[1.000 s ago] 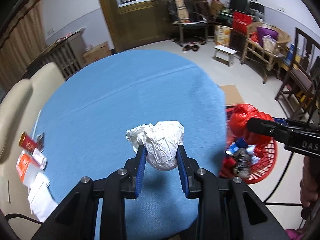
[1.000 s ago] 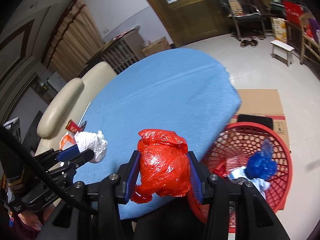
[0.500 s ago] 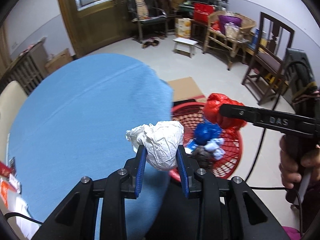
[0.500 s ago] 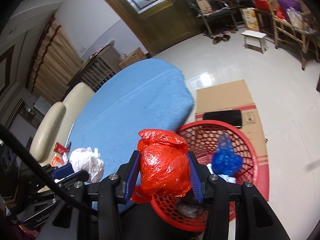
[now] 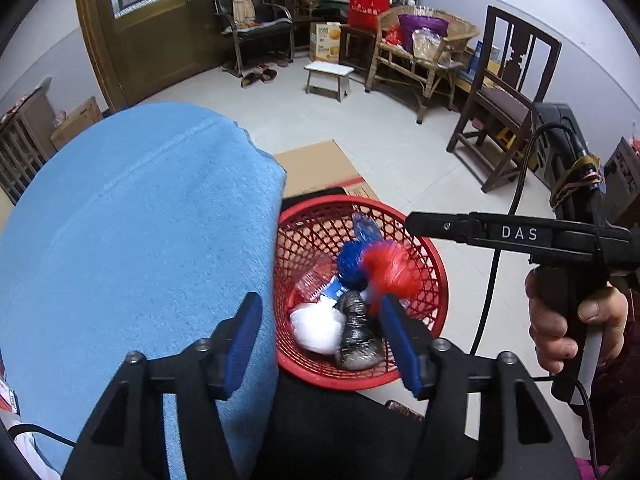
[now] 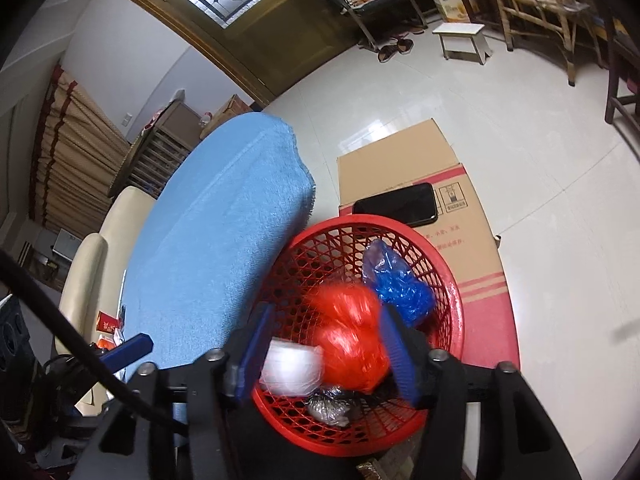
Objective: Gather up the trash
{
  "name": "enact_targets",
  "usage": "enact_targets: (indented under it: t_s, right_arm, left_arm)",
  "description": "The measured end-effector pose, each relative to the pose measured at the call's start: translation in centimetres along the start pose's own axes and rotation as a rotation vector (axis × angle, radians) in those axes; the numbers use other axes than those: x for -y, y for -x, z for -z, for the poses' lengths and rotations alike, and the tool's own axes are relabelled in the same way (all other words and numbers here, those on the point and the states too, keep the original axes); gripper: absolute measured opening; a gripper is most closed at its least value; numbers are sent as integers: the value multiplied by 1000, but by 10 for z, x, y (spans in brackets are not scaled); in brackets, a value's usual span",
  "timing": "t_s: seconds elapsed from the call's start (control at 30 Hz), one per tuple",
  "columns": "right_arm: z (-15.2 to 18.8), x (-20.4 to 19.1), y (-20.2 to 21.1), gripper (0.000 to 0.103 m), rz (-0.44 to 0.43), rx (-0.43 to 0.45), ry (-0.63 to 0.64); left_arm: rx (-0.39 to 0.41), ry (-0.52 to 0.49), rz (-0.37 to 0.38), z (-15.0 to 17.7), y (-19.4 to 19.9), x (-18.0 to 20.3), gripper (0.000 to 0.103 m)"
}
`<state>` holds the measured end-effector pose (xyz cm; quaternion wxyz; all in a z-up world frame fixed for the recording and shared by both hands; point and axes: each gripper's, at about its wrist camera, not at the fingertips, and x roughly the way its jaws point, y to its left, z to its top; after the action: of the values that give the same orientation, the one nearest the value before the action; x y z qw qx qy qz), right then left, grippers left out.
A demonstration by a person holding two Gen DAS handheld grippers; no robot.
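A red mesh basket [image 5: 434, 288] [image 6: 452, 292] stands on the floor beside the blue-covered table. My left gripper [image 5: 322, 340] is open and empty above the basket. The white paper wad [image 5: 318, 326] [image 6: 292, 368] lies inside the basket. My right gripper [image 6: 324, 354] is open above the basket. The red plastic bag [image 6: 348, 340] is motion-blurred between its fingers and also shows blurred over the basket in the left wrist view [image 5: 386, 268]. A blue bag [image 6: 400, 284] [image 5: 352, 266] and a grey crumpled piece [image 5: 358, 340] lie in the basket.
The blue table [image 5: 132, 240] [image 6: 224, 232] is at left. Flat cardboard [image 6: 420, 184] with a black tablet [image 6: 394, 208] lies behind the basket. Packets [image 6: 108, 324] lie at the table's far left. Chairs and a stool [image 5: 328, 76] stand across the floor.
Both grippers opened over the basket. The white wad dropped from the left gripper into the basket, and the red bag is falling from the right gripper.
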<state>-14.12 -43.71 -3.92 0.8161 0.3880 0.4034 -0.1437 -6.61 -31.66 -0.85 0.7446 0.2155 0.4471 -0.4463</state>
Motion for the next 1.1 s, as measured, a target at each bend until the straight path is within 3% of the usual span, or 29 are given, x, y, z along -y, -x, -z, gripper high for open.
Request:
enact_targets:
  t_s: [0.1, 0.23, 0.33, 0.43, 0.67, 0.87, 1.1]
  right_arm:
    - [0, -4, -1, 62, -12, -4, 1]
    - [0, -30, 5, 62, -25, 25, 65]
    - [2, -64, 13, 62, -17, 64, 144]
    - [12, -112, 21, 62, 1, 117, 260]
    - [50, -210, 22, 62, 7, 145, 477]
    - [77, -268, 26, 62, -7, 164, 571]
    - [89, -298, 25, 62, 10, 186, 585]
  left_arm:
    - [10, -5, -49, 2, 6, -3, 63]
    - [56, 50, -198, 6, 30, -25, 64]
    - [113, 123, -342, 16, 59, -50, 71]
    - [154, 197, -432, 32, 86, -77, 75]
    - [214, 388, -616, 81, 149, -132, 83]
    - [249, 463, -699, 109, 177, -155, 83]
    - [302, 465, -762, 131, 204, -158, 84]
